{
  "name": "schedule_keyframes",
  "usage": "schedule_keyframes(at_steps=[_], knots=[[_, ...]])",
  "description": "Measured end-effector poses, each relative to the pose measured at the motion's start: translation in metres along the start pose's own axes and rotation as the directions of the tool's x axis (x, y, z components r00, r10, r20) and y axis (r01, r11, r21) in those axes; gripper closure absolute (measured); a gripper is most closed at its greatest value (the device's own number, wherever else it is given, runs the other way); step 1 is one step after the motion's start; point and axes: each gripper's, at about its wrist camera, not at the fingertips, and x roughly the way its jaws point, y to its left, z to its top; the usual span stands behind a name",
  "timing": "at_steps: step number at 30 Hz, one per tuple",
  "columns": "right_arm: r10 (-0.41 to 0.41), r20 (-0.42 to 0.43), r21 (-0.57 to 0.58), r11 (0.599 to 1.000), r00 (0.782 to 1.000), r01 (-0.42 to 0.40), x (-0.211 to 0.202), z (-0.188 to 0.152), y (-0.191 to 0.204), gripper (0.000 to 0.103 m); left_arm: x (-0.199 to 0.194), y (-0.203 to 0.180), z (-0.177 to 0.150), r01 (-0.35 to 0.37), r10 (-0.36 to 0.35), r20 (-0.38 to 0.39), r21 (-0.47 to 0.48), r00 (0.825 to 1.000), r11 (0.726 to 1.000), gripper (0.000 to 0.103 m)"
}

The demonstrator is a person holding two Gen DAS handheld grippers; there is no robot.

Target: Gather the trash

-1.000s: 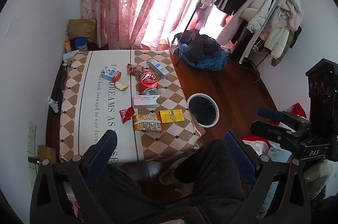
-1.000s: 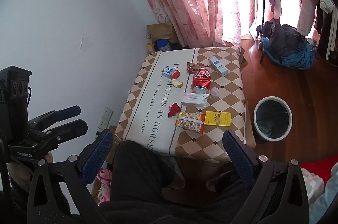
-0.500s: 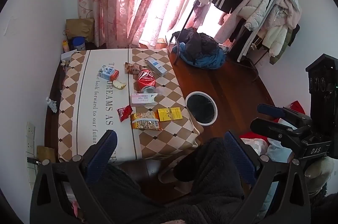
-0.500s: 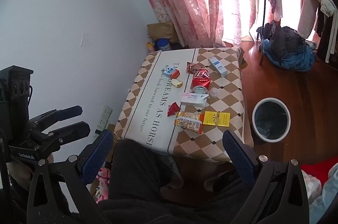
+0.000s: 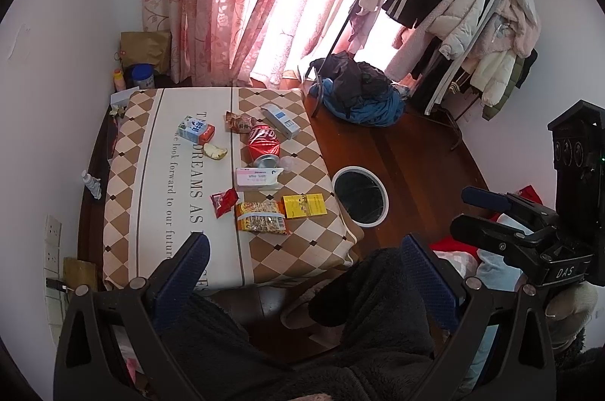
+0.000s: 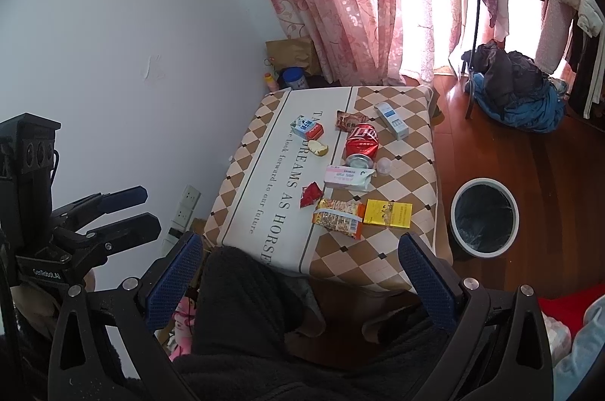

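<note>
Both views have drifted slightly over the last second: the table point(image 5: 181, 212) sits a bit higher and further left in the left wrist view than before, and the trash bin point(image 6: 485, 223) has slid a little leftward in the right wrist view. Nothing on the table has shifted; all trash lies where it was.

Left gripper point(image 5: 302, 272) hangs above the near edge of the table, jaws wide apart, nothing between them. Right gripper point(image 6: 298, 272) likewise hangs over the near edge, jaws wide, empty. Dark fuzzy sleeve or lap of the person fills the bottom of both views.

Trash is in the middle of the table, toward the right edge. Red soda can point(image 5: 263, 144) lies on its side, with a brown snack wrapper point(image 5: 237, 122) just beyond it and a white-blue box point(image 5: 280, 120) toward the far right corner. Small milk carton point(image 5: 196, 129) sits left of the can, apple core point(image 5: 215, 151) just nearer. White-pink box point(image 5: 257, 177) lies just near of the can. Red wrapper point(image 5: 224, 201), orange snack packet point(image 5: 261, 216) and yellow box point(image 5: 304, 206) form a row closest to the near edge. Bin stands on the wooden floor just beside the table's right edge, black liner, looks empty.
</note>
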Motion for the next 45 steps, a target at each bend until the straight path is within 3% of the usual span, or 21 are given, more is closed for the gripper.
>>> schedule_keyframes(at_steps=[45], knots=[[-0.002,0.006,-0.022,1.000,1.000,0.002,0.0025,0.0037,0.0056,0.000,-0.0063,0.0002,-0.0015,0.012,-0.012,0.006,-0.010,1.000,1.000,0.000]])
